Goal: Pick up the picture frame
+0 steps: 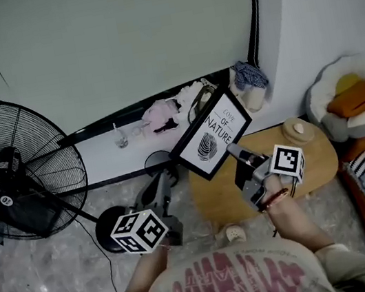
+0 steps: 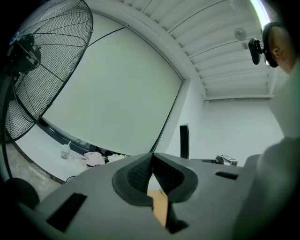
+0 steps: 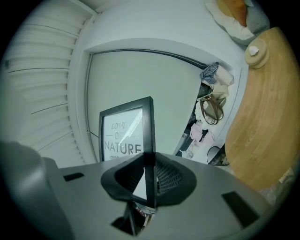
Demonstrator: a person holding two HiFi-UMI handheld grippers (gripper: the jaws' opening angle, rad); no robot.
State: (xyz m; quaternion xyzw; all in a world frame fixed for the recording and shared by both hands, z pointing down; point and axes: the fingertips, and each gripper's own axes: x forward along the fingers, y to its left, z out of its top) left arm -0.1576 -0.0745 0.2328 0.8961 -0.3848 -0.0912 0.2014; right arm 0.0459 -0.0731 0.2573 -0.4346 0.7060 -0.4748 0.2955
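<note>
We clamp the right gripper's [image 1: 233, 149] jaws on the black-framed "Nature" leaf print's [image 1: 212, 133] edge so it hangs clear above the round wooden bench [image 1: 311, 161], with the left gripper's [image 1: 166, 178] jaws closed on nothing.

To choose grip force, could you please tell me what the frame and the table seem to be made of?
Frame: thin black rim with a dull, matte look, plastic or painted wood; the front is glazed, glass or acrylic, given the bright glare streak across the print. Table: light wood or wood veneer, with a smooth, warm tan top.
</note>
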